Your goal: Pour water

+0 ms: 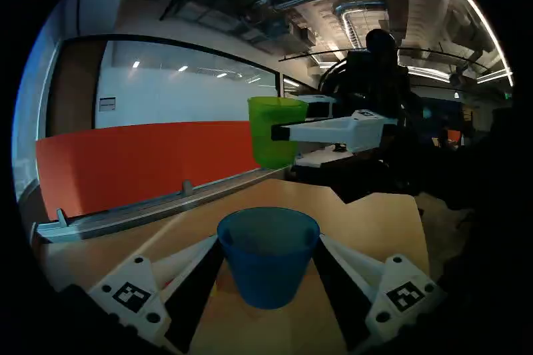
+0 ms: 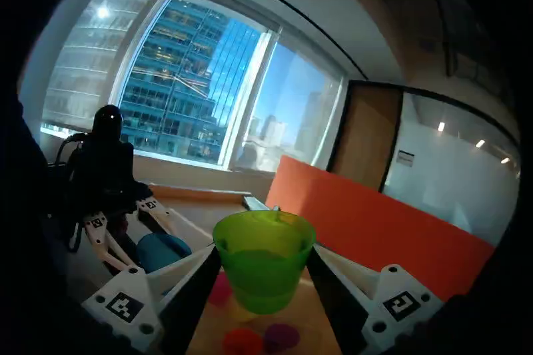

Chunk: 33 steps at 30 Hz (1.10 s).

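L gripper (image 1: 268, 243) fingers clamp the blue cup (image 1: 268, 255) from both sides, upright, over the table (image 1: 380, 222); can't tell if it rests on it. R gripper (image 2: 264, 253) fingers grasp the green cup (image 2: 263, 268), upright, higher than the blue cup & beyond it, not over its mouth. Main risk: tipping from there sends water onto the table, short of the blue cup. Also: a fast tilt could overshoot the blue cup's rim; thin plastic may flex or slip in the fingers as weight shifts; rims knocking could jog the blue cup. Water level in the green cup is hard to read.
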Available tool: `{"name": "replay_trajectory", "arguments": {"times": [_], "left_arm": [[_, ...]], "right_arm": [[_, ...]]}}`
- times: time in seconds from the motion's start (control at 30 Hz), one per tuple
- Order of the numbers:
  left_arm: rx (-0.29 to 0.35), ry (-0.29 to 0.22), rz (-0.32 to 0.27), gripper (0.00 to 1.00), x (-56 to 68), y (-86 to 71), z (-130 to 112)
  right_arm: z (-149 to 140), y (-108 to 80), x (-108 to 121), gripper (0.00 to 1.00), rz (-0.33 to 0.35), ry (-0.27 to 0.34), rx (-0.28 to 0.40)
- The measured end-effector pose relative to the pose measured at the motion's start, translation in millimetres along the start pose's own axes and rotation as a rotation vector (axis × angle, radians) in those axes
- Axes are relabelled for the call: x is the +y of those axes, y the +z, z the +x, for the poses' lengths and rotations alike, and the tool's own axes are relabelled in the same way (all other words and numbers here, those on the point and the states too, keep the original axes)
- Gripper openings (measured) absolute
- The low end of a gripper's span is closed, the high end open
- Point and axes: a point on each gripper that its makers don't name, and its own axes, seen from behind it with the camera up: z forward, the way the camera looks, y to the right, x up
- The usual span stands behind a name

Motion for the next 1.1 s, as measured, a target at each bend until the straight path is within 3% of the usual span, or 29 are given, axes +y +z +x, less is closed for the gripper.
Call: {"name": "replay_trajectory", "arguments": {"times": [1.1], "left_arm": [[0.004, 0.01, -0.017, 0.87, 10.8, 4.4, 0.3]], "right_arm": [[27.0, 15.0, 11.1, 0.88, -0.02, -0.377, -0.007]]}}
